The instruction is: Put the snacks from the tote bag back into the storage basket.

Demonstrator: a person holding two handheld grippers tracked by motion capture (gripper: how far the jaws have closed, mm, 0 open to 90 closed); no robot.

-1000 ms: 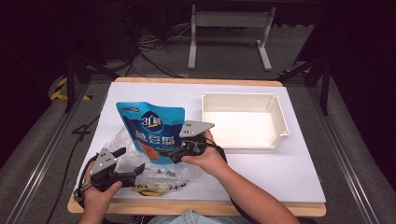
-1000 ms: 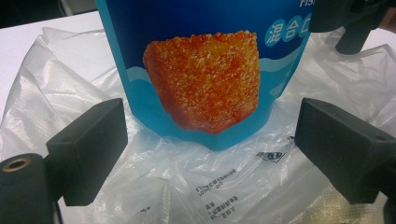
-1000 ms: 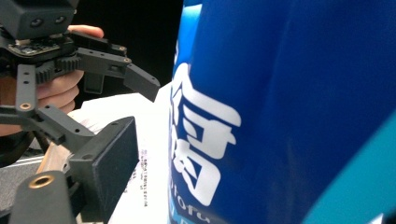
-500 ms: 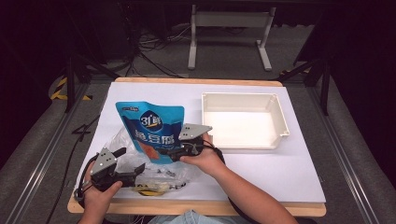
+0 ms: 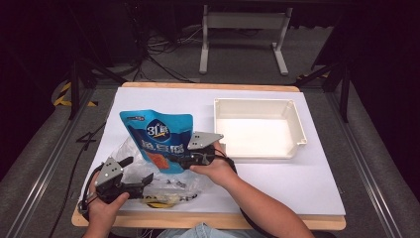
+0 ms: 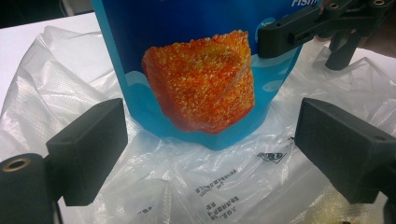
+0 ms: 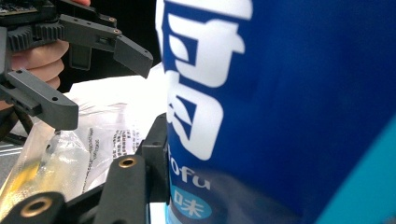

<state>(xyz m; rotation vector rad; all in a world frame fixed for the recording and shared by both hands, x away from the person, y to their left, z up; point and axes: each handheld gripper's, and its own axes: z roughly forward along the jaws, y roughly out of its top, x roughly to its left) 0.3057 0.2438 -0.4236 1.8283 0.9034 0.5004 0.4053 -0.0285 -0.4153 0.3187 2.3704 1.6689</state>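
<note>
The right gripper [image 5: 184,159] is clamped on the lower right edge of the blue pouch [image 5: 157,136], whose long axis runs from that grip up toward the table's [image 5: 307,178] far left corner. The left gripper [image 6: 210,154] stands wide open and empty, the pouch's bottom just ahead between its jaws, over a clear bag [image 6: 196,186]. The left gripper view shows that gap; the high view shows the white tray [image 5: 297,134] well right.
</note>
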